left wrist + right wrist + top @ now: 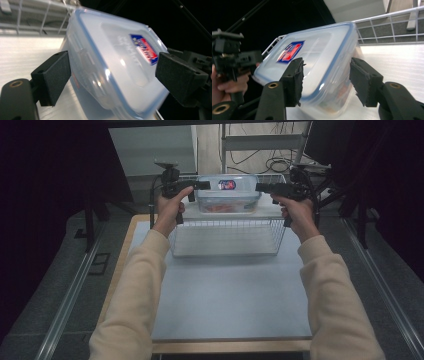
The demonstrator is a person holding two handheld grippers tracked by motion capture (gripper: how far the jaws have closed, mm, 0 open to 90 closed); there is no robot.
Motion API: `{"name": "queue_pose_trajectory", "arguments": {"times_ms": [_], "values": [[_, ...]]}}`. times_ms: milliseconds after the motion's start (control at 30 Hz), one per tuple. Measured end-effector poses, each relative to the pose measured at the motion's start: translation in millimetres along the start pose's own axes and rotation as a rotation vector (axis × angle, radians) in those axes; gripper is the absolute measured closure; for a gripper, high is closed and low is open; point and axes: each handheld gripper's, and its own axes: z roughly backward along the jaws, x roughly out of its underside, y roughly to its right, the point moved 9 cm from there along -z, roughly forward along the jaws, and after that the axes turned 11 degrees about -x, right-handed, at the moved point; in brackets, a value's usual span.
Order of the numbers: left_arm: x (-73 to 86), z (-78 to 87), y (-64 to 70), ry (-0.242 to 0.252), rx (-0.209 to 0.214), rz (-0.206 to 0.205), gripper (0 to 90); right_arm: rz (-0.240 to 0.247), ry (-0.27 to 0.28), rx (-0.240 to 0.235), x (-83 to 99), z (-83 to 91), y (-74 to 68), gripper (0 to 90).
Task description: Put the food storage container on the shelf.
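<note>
Flanking the lidded plastic container (227,194) at nine and three o'clock, the left gripper (204,184) and right gripper (261,187) are held with jaws spread, nothing clamped, above the wire basket (227,240).

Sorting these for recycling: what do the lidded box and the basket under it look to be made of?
The lidded box looks like translucent, glossy plastic: reddish contents show through its wall, and highlights glint on the blue-rimmed lid. The basket looks like white-coated metal wire, judging by its thin open grid, though the coating is uncertain.
</note>
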Motion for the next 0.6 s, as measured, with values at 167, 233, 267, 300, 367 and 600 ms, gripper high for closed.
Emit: {"name": "queue_pose_trajectory", "arguments": {"times_ms": [167, 233, 267, 300, 367, 600], "values": [[11.6, 30.7, 9.2, 0.034, -0.008, -0.082, 13.3, 0.065, -0.018, -0.026, 8.2, 15.9, -13.8, 39.3], [22.7, 44.8, 12.8, 0.045, -0.012, -0.133, 13.5, 0.086, -0.029, -0.05, 16.2, 22.1, -20.9, 38.5], [29.1, 51.6, 16.6, 0.055, -0.004, -0.141, 13.7, 0.105, -0.034, -0.063, 22.3, 25.3, -25.3, 37.5], [37.1, 58.6, 18.8, 0.058, 0.003, -0.156, 13.8, 0.118, -0.04, -0.078, 27.9, 27.7, -29.0, 36.3], [55.7, 71.6, 22.3, 0.064, 0.015, -0.186, 14.0, 0.138, -0.055, -0.088, 39.3, 31.4, -34.2, 34.9], [124.6, 95.7, 21.4, 0.05, 0.029, -0.266, 14.8, 0.237, -0.082, -0.115, 92.2, 46.8, -50.7, 28.9]]}}
